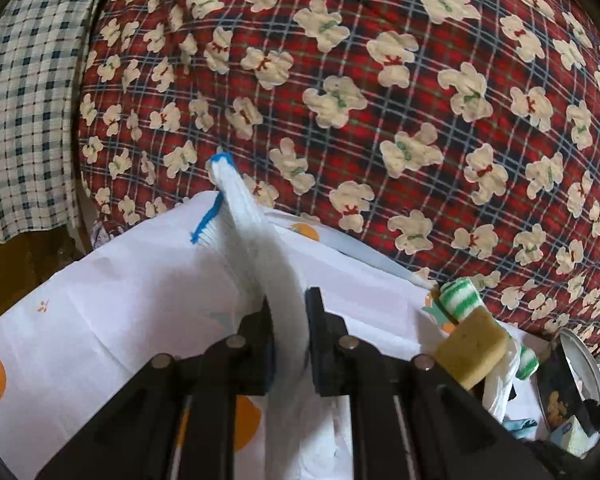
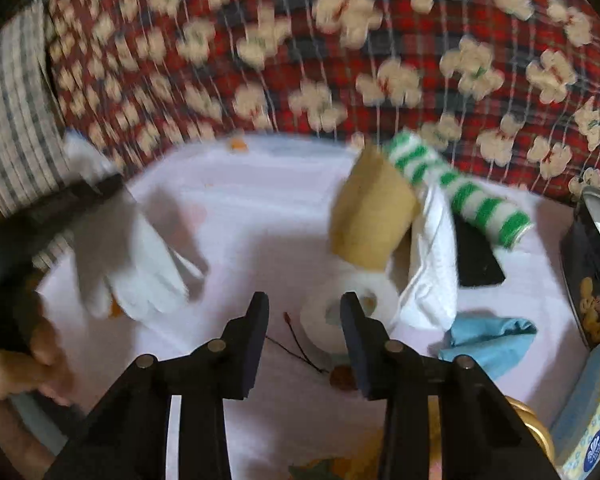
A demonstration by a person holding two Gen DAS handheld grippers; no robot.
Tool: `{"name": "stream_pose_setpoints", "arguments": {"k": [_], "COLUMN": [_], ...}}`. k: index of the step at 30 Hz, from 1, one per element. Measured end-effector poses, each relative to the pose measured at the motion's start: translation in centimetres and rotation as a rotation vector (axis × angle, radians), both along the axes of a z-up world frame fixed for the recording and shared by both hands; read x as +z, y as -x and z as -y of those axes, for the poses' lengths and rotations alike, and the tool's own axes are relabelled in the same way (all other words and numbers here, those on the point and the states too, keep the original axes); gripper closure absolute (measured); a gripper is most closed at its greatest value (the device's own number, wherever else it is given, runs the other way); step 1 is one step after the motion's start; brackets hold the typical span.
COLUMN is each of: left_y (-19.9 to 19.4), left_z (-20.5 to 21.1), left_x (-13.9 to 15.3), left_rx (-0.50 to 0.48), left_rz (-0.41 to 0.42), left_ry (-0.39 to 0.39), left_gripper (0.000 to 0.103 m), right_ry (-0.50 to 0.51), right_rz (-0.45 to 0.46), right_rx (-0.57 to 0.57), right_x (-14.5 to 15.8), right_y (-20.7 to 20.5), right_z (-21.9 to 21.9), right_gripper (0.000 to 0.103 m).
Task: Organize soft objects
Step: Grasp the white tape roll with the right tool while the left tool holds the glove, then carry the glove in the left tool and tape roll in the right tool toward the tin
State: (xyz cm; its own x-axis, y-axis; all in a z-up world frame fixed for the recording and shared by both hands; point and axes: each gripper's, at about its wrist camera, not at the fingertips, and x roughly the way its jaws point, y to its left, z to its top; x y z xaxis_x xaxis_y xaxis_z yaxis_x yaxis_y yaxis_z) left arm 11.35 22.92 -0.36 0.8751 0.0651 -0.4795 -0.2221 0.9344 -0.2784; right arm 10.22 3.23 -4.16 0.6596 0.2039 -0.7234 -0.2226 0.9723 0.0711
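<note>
Though clamped, white glove point(image 1: 256, 248) (blue-cuffed)

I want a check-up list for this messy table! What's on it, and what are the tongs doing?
Surface: white cloth with orange fruit prints.
Job's things: white glove, yellow sponge, green-striped roll, white tape roll, blue cloth.
Clutter: dark tin, tissue box.
Tongs: left tongs shut on the glove; right tongs open, nothing between them.
Cables: nothing seen.
Surroundings: red bear-print blanket, checked fabric.
</note>
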Motion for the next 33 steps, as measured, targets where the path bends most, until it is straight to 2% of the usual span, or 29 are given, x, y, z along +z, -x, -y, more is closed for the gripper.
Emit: {"name": "stream_pose_setpoints", "arguments": {"k": [1, 4, 8, 9, 10, 14, 16, 18, 20, 25, 31, 33], "left_y": [0.0, -0.1, -0.2, -0.2, -0.2, -0.1, -0.1, 0.0, 0.1, 0.4, 1.6, 2.3], "left_z": [0.0, 0.1, -0.1, -0.2, -0.3, -0.8, -0.9, -0.9, -0.6, 1.0, 3.0, 3.6], "left_x": [0.0, -0.2, -0.3, -0.3, -0.4, -0.4, -0.4, -0.3, -0.2, 0.0, 0.4, 0.6], "left_rx": [0.000, -0.002, -0.004, -0.002, 0.002, 0.006, 0.003, -0.001, -0.012, -0.044, -0.106, -0.122], "left_rz": [-0.002, -0.008, -0.013, -0.014, -0.014, -0.010, -0.003, 0.006, 0.020, 0.044, 0.115, 0.146], "left_ry": [0.000, 0.007, 0.019, 0.023, 0.029, 0.065, 0.079, 0.081, 0.075, 0.012, -0.029, -0.038], "left_gripper": [0.092, 0.092, 0.092, 0.092, 0.092, 0.092, 0.092, 0.092, 0.092, 0.092, 0.092, 0.092], "right_ry": [0.014, 0.118, 0.187, 0.177, 0.155, -0.126, -0.299, -0.516, -0.566, -0.465, -0.364, -0.358], "right_rz": [-0.038, -0.077, -0.070, -0.063, -0.056, -0.012, 0.037, 0.097, 0.151, 0.282, 0.329, 0.339], "right_rx": [0.010, -0.006, -0.047, -0.058, -0.068, -0.017, 0.039, 0.149, 0.203, 0.195, 0.133, 0.121], "right_x": [-0.6, -1.4, -1.9, -1.9, -2.0, -0.2, 1.2, 2.8, 4.1, 5.1, 4.5, 4.5], "right_y": [-0.6, -1.4, -2.0, -2.0, -2.0, -0.8, 0.2, 1.7, 3.1, 6.8, 7.9, 8.1], "right_z": [-0.4, -1.7, -2.6, -2.5, -2.1, 0.2, 1.3, 2.8, 3.2, 2.5, 3.5, 4.2], "right_gripper": [0.063, 0.063, 0.064, 0.068, 0.084, 0.086, 0.086, 0.086, 0.086, 0.086, 0.086, 0.086]}}
